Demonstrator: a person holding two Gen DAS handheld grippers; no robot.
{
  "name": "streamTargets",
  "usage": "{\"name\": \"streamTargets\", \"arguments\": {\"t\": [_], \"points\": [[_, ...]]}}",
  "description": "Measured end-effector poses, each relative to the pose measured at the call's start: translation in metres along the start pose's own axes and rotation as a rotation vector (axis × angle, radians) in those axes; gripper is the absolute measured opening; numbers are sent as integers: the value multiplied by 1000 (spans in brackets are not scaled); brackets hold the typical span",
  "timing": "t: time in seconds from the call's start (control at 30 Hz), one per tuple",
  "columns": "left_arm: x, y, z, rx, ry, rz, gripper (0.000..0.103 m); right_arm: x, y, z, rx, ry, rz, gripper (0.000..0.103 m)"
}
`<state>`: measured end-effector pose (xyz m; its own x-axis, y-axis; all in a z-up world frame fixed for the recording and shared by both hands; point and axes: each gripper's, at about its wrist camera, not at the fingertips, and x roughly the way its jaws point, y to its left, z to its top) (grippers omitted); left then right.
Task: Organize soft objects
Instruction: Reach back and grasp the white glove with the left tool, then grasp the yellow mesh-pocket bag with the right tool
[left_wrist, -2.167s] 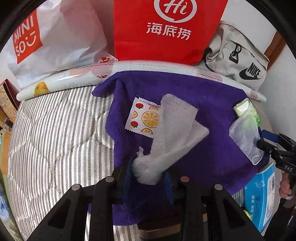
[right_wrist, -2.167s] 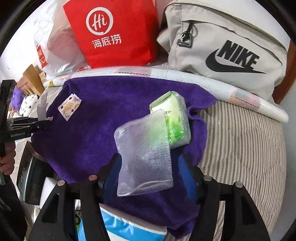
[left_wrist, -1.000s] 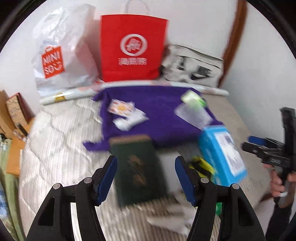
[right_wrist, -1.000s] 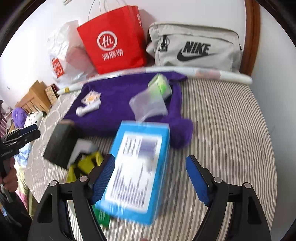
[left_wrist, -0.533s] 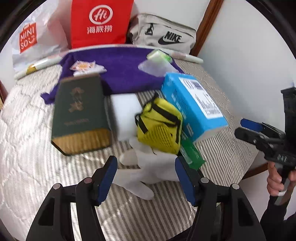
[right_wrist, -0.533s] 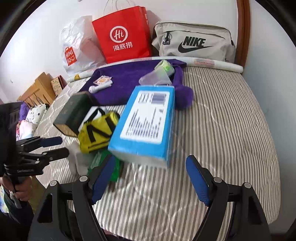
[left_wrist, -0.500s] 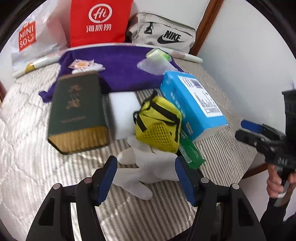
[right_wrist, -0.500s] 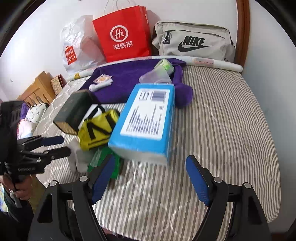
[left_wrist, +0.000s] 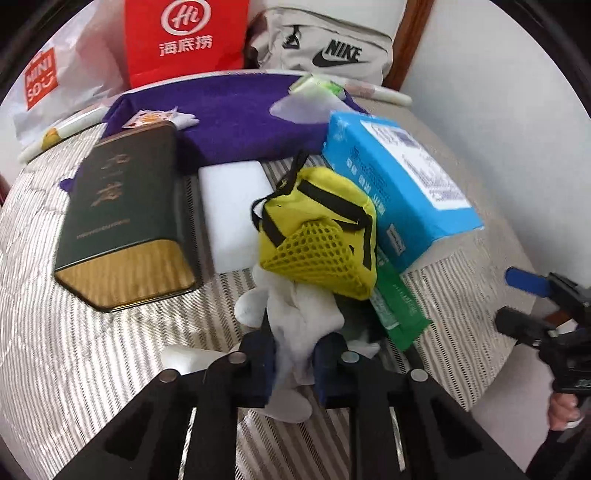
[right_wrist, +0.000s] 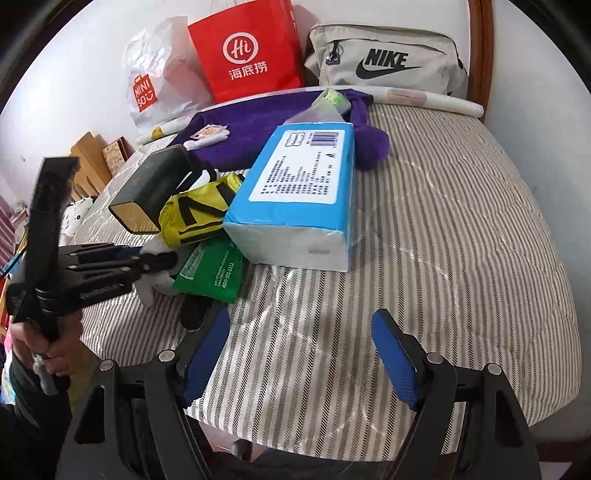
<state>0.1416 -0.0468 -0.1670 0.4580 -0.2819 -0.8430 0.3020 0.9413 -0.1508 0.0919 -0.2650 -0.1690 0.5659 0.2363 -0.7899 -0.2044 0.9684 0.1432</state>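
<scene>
Left wrist view looks down at the left gripper (left_wrist: 293, 360), whose jaws are closing with a white glove (left_wrist: 295, 314) pinched between the blue pads; glove fingers stick out on both sides of them. This glove lies on the striped mattress (left_wrist: 92, 350), its far end tucked under a yellow mesh pouch (left_wrist: 317, 236). A green packet (left_wrist: 397, 306) sits just right of the glove, partly under the pouch and under a blue tissue pack (left_wrist: 391, 188). To the left lie a white foam block (left_wrist: 236, 206) and a dark green tin (left_wrist: 125, 218). Behind them a purple towel (left_wrist: 236, 114) carries a fruit-print sachet (left_wrist: 147, 118), a clear pouch (left_wrist: 303, 107) and a green wipes pack (left_wrist: 317, 85). A red paper bag (left_wrist: 184, 37), a white Miniso bag (left_wrist: 55, 81) and a grey Nike bag (left_wrist: 325, 48) stand along the wall.

Right wrist view shows the right gripper (right_wrist: 299, 354) with its fingers spread wide over bare mattress, holding nothing, well short of the tissue pack.
</scene>
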Motion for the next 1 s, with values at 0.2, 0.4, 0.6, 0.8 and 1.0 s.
{"name": "streamTargets", "arguments": {"t": [0.2, 0.4, 0.6, 0.8, 1.0], "points": [[-33, 11, -5, -15, -32, 28, 15, 7, 19, 6, -41, -1, 24, 79], [-49, 35, -24, -49, -30, 71, 15, 19, 45, 12, -97, 7, 50, 79], [-51, 70, -38, -122, -29, 108, 15, 34, 74, 25, -141, -5, 74, 79], [-43, 92, -42, -169, -24, 106, 15, 48, 104, 42, -214, -23, 93, 77], [-37, 100, -46, -184, -24, 74, 17, 48, 127, 39, -290, -10, 68, 70]]}}
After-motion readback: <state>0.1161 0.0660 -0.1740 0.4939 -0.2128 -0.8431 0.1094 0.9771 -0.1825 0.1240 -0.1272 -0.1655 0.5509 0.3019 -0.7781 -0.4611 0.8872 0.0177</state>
